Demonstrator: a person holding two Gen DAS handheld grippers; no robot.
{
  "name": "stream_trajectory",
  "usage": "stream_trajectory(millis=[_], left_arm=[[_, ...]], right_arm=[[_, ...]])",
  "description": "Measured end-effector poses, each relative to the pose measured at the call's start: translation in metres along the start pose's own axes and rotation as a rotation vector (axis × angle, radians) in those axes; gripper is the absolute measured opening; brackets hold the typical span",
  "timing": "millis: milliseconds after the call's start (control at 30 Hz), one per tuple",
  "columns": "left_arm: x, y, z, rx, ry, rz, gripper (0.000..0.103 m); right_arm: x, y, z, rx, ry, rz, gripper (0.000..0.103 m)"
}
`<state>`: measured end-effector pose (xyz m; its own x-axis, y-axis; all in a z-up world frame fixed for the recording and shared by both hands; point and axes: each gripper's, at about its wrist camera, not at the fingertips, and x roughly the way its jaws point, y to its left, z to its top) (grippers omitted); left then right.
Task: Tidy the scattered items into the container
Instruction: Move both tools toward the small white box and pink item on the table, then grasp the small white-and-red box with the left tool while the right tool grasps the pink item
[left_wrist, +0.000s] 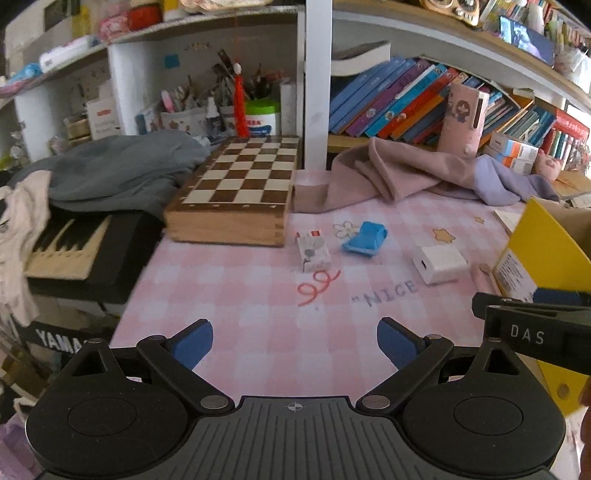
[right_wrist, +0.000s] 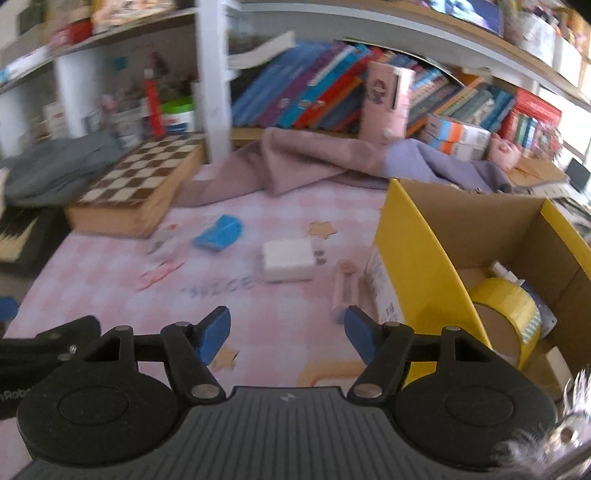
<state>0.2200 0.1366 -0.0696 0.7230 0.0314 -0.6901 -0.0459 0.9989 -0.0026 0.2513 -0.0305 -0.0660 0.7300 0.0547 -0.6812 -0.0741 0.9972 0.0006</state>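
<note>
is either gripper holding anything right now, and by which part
Nothing is held. The left gripper and right gripper are both open, with only the pink tablecloth between their fingers.

Open counter (left_wrist: 236, 295) directly ahead of left tool (left_wrist: 294, 345), jaws apart, nothing between. Further ahead: small carton (left_wrist: 313, 250), blue item (left_wrist: 365, 238), white charger (left_wrist: 441, 264), each apart from the others, passable gaps between. Chessboard box (left_wrist: 236, 195) blocks ahead-left. Right tool (right_wrist: 287, 334): yellow cardboard box (right_wrist: 417, 258) wall close on right; pink stick (right_wrist: 341, 291) just ahead, beside that wall.
</note>
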Motion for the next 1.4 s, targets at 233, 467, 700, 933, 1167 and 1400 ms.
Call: stream_trajectory(millis=[233,467,700,933,1167,1400], left_arm=[[0.053,-0.008,0.023,0.007,0.019,-0.009,0.091],[0.098,-0.013,0.041,-0.005,0.059,-0.003,0.08],[0.126,-0.017,0.052,-0.005,0.07,0.015,0.069],[0.137,-0.021,0.054,-0.008,0.078,0.021,0.062],[0.141,-0.02,0.053,-0.025,0.084,0.014,0.056],[0.142,-0.02,0.054,-0.015,0.074,0.041,0.032]], right_arm=[[0.047,-0.011,0.007,0.104,0.018,-0.12,0.05],[0.071,-0.005,0.014,0.111,-0.028,-0.185,0.049],[0.087,-0.002,0.015,0.112,-0.005,-0.2,0.049],[0.1,-0.001,0.016,0.137,-0.004,-0.264,0.042],[0.108,-0.023,0.016,0.202,0.056,-0.257,0.036],[0.106,-0.027,0.015,0.209,0.059,-0.206,0.024]])
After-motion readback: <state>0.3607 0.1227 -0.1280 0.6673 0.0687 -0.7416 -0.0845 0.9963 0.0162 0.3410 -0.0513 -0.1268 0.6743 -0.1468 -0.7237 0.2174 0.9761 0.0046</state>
